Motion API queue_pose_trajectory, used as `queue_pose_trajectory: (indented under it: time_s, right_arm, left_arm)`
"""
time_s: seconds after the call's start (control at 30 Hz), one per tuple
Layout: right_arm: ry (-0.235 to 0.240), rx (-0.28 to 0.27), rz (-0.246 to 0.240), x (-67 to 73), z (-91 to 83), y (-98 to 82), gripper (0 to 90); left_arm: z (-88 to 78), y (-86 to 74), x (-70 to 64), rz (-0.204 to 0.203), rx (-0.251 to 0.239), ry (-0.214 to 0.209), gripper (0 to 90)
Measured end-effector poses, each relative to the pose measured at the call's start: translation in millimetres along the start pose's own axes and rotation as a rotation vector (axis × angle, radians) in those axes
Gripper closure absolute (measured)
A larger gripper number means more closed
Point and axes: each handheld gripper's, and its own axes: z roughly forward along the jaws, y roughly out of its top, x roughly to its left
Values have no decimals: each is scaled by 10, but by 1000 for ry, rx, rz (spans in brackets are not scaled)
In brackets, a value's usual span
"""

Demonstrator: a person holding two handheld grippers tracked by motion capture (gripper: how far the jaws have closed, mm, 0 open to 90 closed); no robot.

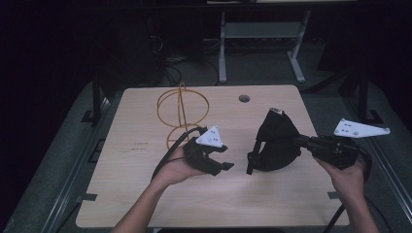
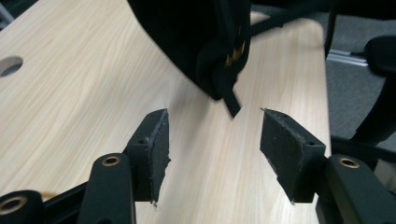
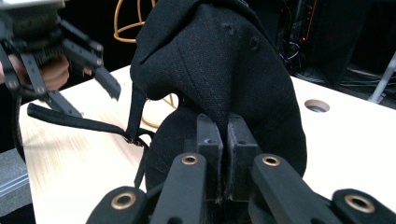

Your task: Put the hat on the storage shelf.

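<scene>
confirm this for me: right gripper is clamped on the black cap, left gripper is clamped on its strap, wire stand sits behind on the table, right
Not quite. The left gripper is open and holds nothing: the left gripper view shows its jaws spread, with the strap hanging just ahead of them. The right gripper is shut on the black cap, and the wire stand sits behind.

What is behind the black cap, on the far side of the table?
Behind the black cap, the right gripper view shows an orange wire stand rising on the table. The cap covers the stand's lower part.
</scene>
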Motion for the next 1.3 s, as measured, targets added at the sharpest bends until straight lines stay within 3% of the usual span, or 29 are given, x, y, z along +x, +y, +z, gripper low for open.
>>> queue_pose_trajectory:
  time_s: [0.47,0.63,0.9,1.3]
  right_arm:
    - [19,14,-1,-65,51,307,861]
    - [23,21,-13,-58,120,436,861]
    - [53,25,-33,2,263,663,861]
    - [98,27,-60,50,590,1004,861]
  left_arm:
    - [56,-492,-57,-43,45,16,378]
    - [66,-629,-71,-38,63,19,368]
    - [69,-751,-98,-23,81,34,343]
    - [72,-824,-106,-36,74,8,344]
